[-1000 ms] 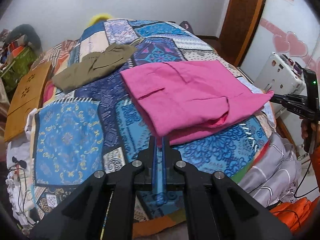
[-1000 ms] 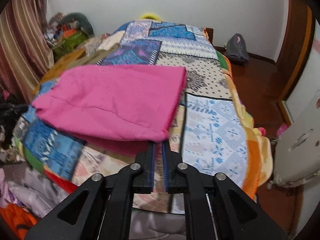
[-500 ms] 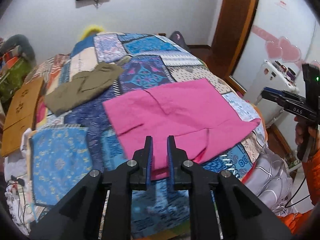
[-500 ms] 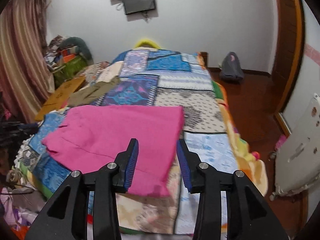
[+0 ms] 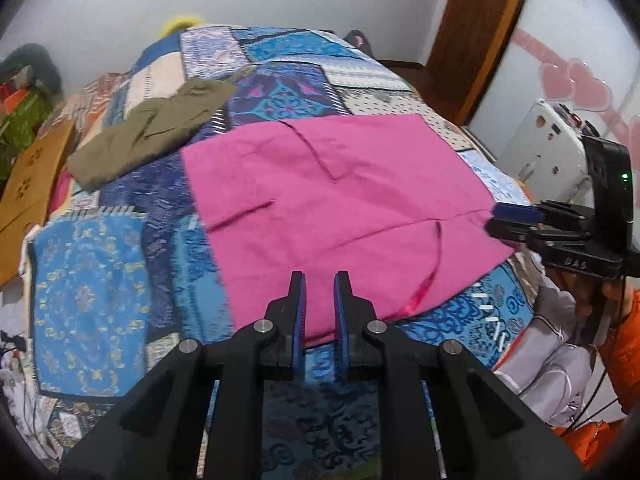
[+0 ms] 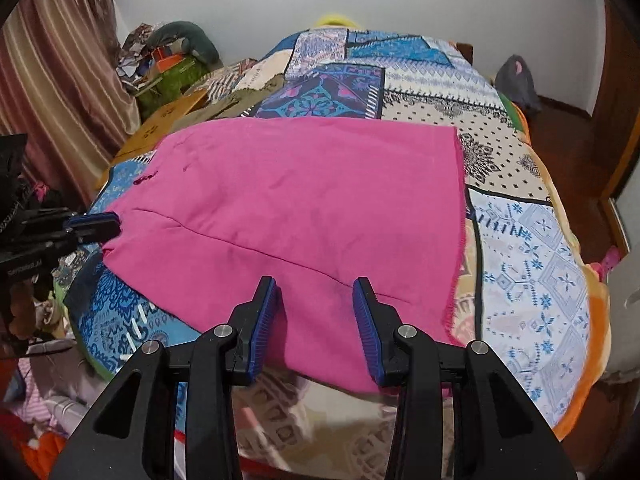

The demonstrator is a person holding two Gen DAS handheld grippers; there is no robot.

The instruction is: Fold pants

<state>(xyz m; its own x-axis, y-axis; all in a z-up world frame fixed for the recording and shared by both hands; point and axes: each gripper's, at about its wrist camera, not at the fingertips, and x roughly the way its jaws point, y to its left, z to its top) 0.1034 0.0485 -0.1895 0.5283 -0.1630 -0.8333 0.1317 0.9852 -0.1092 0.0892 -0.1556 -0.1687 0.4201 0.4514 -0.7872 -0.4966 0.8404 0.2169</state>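
Observation:
Pink pants point(image 5: 332, 196) lie folded flat on the patchwork bedspread point(image 5: 92, 296), also in the right wrist view point(image 6: 304, 208). My left gripper point(image 5: 319, 304) is open with a narrow gap, empty, just above the pants' near edge. My right gripper point(image 6: 316, 312) is open wide and empty, over the pants' near edge. The right gripper also shows at the right of the left wrist view point(image 5: 516, 220), beside the pants' right corner. The left gripper shows at the left of the right wrist view point(image 6: 92, 224), by the pants' left corner.
Olive-green pants point(image 5: 148, 132) lie folded on the bed beyond the pink ones. A wooden board point(image 5: 28, 176) is at the bed's left side. A white appliance point(image 5: 548, 144) stands right of the bed. Clutter point(image 6: 168, 60) and a curtain point(image 6: 52, 72) are at far left.
Both grippers let go of the pink pants and opened, then drew back. The pants, earlier bunched and lifted at the near edge, now lie flat.

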